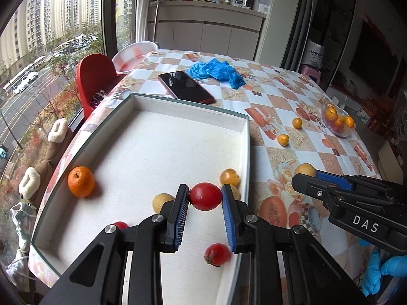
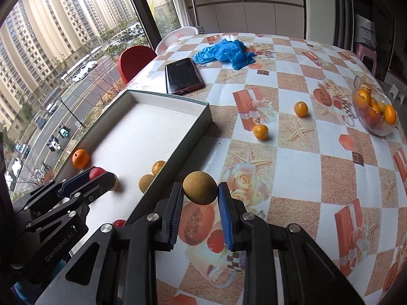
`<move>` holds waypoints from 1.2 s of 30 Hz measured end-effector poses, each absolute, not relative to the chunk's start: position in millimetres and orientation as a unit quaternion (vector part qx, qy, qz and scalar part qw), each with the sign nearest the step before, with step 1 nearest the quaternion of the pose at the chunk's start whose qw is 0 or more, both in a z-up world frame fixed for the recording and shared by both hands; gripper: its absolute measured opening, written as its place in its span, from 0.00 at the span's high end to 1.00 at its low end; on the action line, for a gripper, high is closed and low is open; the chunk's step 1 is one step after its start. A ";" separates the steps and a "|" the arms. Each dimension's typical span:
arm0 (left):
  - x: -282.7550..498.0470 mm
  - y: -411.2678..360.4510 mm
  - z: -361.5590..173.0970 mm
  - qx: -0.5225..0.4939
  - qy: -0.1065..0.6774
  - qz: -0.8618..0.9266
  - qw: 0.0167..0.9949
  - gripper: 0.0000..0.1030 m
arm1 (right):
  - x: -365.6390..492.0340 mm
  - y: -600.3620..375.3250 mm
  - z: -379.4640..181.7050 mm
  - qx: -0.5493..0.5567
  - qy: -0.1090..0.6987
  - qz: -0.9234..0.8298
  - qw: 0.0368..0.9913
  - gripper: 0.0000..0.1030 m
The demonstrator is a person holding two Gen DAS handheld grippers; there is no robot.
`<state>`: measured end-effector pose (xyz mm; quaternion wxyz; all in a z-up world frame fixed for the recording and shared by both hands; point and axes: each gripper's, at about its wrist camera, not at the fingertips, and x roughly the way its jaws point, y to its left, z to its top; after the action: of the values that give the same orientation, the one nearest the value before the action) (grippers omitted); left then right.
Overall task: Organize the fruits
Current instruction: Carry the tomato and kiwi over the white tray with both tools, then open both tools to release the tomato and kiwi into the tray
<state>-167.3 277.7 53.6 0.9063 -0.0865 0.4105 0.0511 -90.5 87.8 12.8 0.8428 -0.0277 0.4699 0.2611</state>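
Shallow white cardboard tray (image 1: 244,152) sits at the table's window edge; open checkered tablecloth (image 2: 305,167) lies to its right. Left gripper (image 1: 205,196) clamps a red tomato (image 1: 205,196) over the tray. Right gripper (image 2: 200,190) clamps a tan round fruit (image 2: 200,187) beside the tray wall. Glass fruit bowl (image 2: 381,129) stands well apart.

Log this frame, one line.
left gripper: shut on red tomato, over tray | right gripper: shut on tan round fruit, beside tray

Even overcast daylight enters from the window (image 1: 51,50) at left; soft shadows fall rightward. Both views sharp, with strong fisheye curvature and dark vignetted corners; right background dim.
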 end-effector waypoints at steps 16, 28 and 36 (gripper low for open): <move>-165.6 332.1 27.9 -0.101 0.431 0.110 0.890 0.73 | -92.4 163.5 4.7 -0.080 0.477 0.312 0.818 0.70; -171.3 327.7 30.0 -0.097 0.419 0.139 0.892 0.05 | -99.4 155.5 21.9 -0.099 0.447 0.302 0.836 0.21; -180.5 335.7 51.9 -0.134 0.389 0.142 0.900 0.05 | -105.1 105.6 39.2 -0.110 0.417 0.238 0.870 0.09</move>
<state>-180.5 335.7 51.9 0.9004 -0.1338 0.3889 0.1420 -105.1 105.6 39.2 0.8704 -0.1103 0.4170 0.2376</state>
